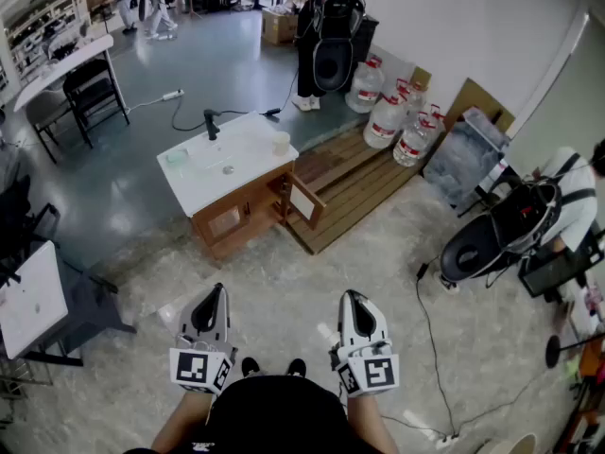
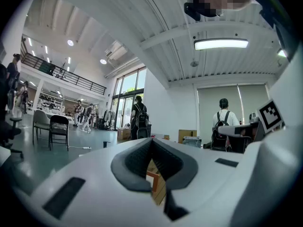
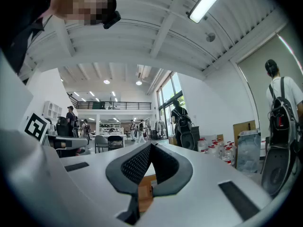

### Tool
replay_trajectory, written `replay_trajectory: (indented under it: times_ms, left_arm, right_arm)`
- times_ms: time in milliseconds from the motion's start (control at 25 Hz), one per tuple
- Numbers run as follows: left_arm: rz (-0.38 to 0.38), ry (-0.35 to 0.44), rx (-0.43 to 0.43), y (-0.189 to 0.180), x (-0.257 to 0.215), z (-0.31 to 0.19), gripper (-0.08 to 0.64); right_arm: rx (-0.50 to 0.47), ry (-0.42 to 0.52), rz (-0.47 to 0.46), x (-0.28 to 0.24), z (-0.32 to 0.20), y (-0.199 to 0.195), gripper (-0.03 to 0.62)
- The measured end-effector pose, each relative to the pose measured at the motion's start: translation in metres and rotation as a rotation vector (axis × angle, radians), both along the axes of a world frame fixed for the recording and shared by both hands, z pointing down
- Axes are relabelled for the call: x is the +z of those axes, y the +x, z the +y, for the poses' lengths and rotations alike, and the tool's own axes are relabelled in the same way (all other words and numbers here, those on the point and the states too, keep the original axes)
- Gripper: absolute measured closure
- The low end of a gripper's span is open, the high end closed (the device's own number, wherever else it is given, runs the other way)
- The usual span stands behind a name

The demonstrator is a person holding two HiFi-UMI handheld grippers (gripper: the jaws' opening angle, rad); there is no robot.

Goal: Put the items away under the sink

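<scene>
The sink cabinet point(image 1: 230, 218) stands a few steps ahead on the floor, wooden with a white top and a black faucet point(image 1: 210, 123). On the top sit a pale cup point(image 1: 281, 143) and a small green item point(image 1: 177, 157). One cabinet door point(image 1: 307, 201) hangs open to the right. My left gripper point(image 1: 219, 290) and right gripper point(image 1: 349, 296) are held low near my body, far from the cabinet. Both are shut with nothing between the pads, as the left gripper view point(image 2: 151, 140) and the right gripper view point(image 3: 150, 145) also show.
A wooden pallet point(image 1: 350, 183) lies right of the cabinet, with water bottles point(image 1: 397, 112) behind it. A person with a backpack point(image 1: 326, 26) stands beyond. At right another person point(image 1: 572, 192) bends over a black stroller-like frame point(image 1: 492, 239). A cable point(image 1: 430, 348) crosses the floor. A white table point(image 1: 33, 296) is at left.
</scene>
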State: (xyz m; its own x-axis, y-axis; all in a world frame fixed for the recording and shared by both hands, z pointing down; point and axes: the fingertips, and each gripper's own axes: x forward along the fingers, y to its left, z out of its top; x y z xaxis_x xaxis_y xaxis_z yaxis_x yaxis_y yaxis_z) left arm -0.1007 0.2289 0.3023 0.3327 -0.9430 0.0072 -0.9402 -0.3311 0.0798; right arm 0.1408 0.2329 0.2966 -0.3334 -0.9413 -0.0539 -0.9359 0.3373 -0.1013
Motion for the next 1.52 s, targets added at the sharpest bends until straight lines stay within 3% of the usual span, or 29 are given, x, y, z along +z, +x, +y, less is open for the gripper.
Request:
replay_trajectory:
  times_ms: [680,920,1280,1520]
  left_arm:
    - [-0.006,-0.010,0.015,0.006,0.004,0.001,0.555]
    - [-0.003,-0.014,0.017,0.007,0.009,0.002,0.555]
    - [-0.002,-0.025,0.013,0.004,0.009,0.000,0.555]
    - [-0.011,-0.018,0.020,0.002,0.013,0.001,0.555]
  right_arm:
    - [-0.030,0.021,-0.037,-0.003,0.005,-0.004,0.569]
    - [-0.048,0.034,-0.047,-0.007,0.006,-0.004,0.476]
    - [-0.072,0.031,-0.056,-0.010,0.001,-0.008,0.251]
    - [-0.068,0.034,-0.053,-0.008,0.002,-0.008,0.153]
